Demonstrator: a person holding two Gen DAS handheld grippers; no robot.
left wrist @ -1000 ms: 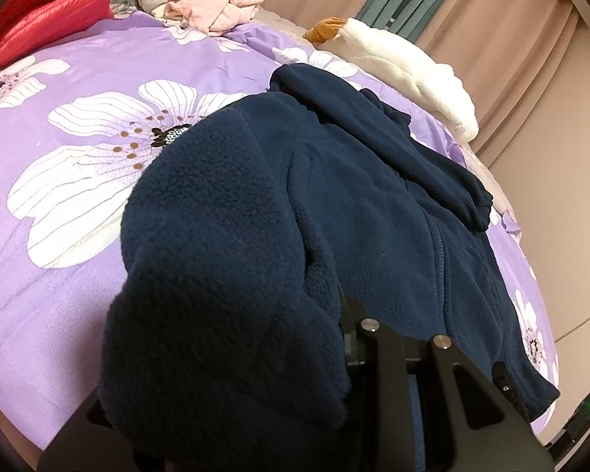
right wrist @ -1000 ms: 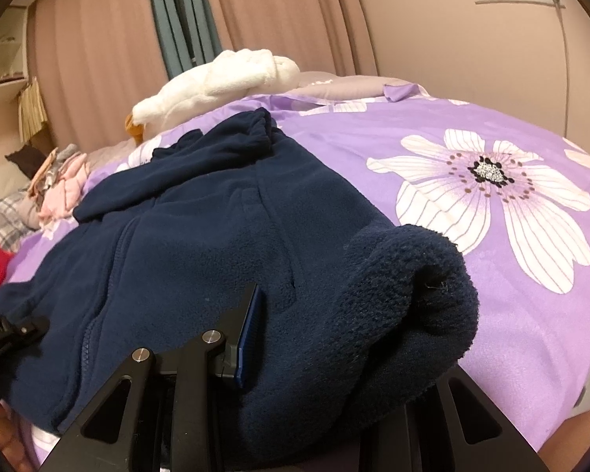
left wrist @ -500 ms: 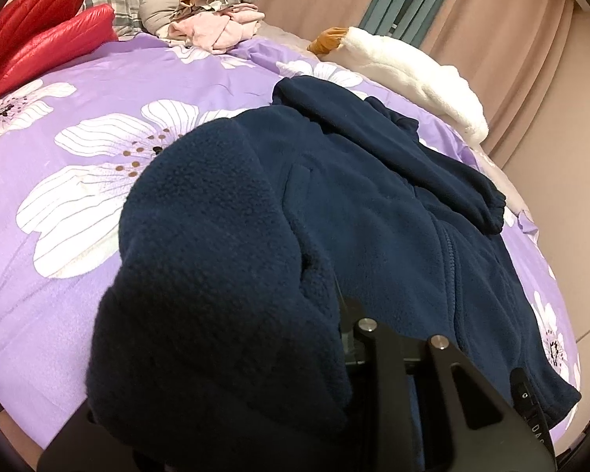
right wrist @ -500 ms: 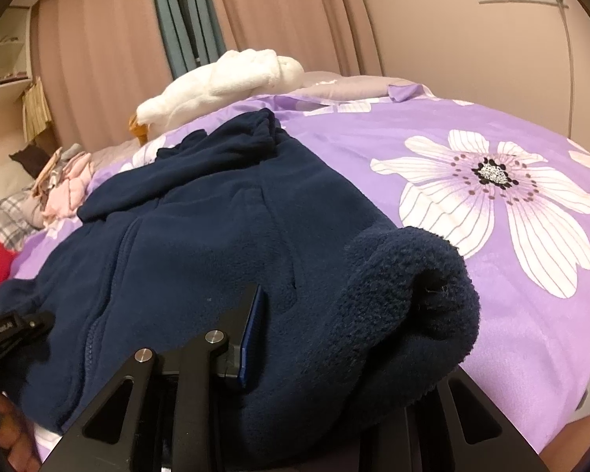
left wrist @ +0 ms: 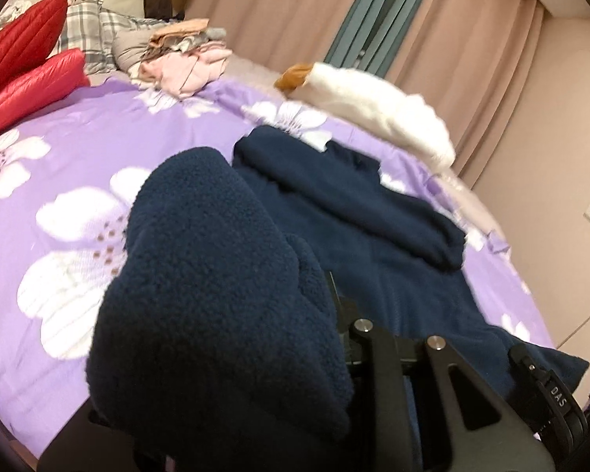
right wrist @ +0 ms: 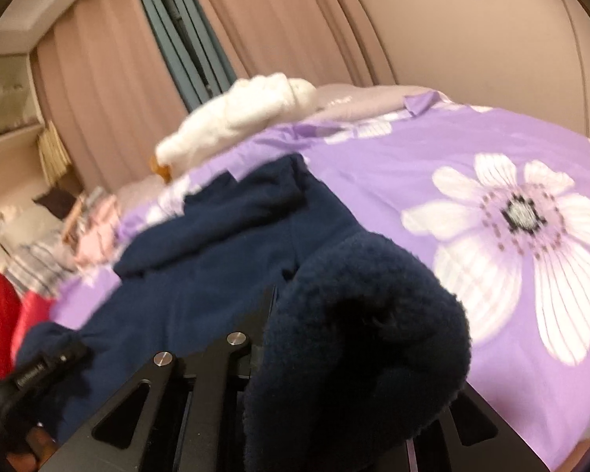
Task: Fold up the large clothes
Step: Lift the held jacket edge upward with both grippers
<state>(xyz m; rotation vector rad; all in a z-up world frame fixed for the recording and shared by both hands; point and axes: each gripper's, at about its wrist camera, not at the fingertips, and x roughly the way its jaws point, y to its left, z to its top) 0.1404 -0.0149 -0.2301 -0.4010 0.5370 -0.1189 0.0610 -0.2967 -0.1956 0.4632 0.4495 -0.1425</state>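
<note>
A navy fleece jacket (left wrist: 373, 236) lies spread on the purple flowered bedspread (left wrist: 78, 149), one sleeve folded across its far end. My left gripper (left wrist: 314, 338) is shut on the jacket's near corner, and the bunched fleece (left wrist: 216, 295) drapes over the fingers and hides the tips. My right gripper (right wrist: 314, 346) is shut on the jacket's other near corner (right wrist: 365, 334), lifted above the bed (right wrist: 491, 157). The jacket body (right wrist: 216, 244) stretches away between both grippers.
Red pillows (left wrist: 27, 74) and a plaid pillow sit at the far left. A pile of pink clothes (left wrist: 185, 63) and a white fluffy blanket (left wrist: 373, 106) lie at the bed's far edge. Curtains and a wall stand behind. The other gripper shows at the lower left (right wrist: 39, 365).
Both grippers have lifted and tilted up, carrying the jacket's near edge forward toward the far end. More of the wall and curtains shows now.
</note>
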